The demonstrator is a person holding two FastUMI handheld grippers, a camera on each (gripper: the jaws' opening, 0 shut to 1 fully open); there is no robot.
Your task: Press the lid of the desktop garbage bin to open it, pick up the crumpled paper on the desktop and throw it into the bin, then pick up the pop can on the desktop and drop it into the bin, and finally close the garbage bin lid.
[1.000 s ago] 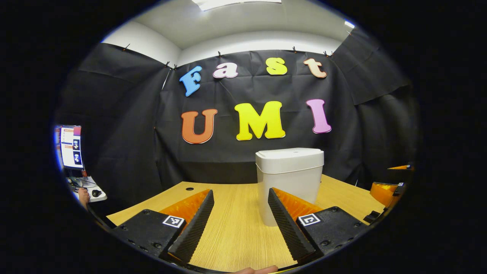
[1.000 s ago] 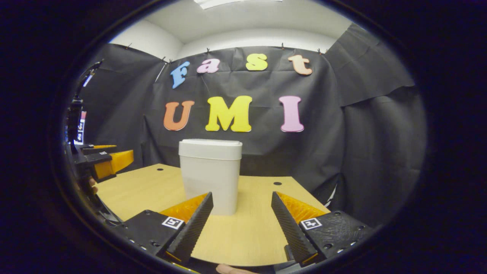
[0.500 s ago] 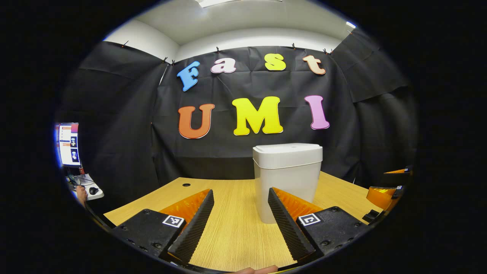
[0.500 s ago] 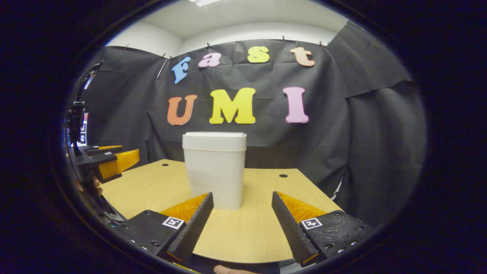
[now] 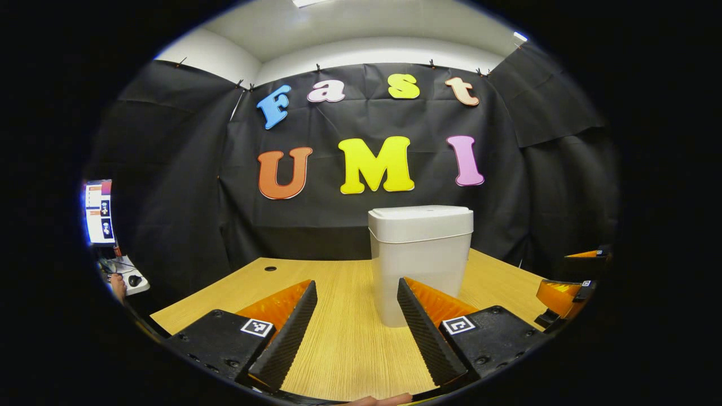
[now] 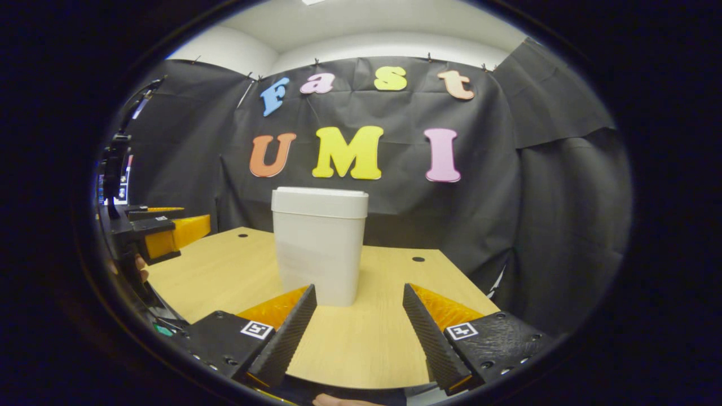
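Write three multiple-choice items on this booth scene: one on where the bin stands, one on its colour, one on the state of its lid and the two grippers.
1. Where does the tall white plastic garbage bin stand?
A. On the light wooden desktop
B. On the floor
C. On a shelf

2. What colour is the bin?
A. Blue
B. White
C. Red

3. What is the state of the bin's flat white lid and the grippers?
A. Lid open, both grippers shut
B. Lid shut, both grippers open
C. Lid off, one gripper shut on it

Key: 1 A, the bin's base rests on the desktop in both gripper views. 2 B, its body and lid are white in both views. 3 B, the lid lies flat on the rim, while the left gripper and the right gripper each show a wide gap between their fingers, holding nothing.
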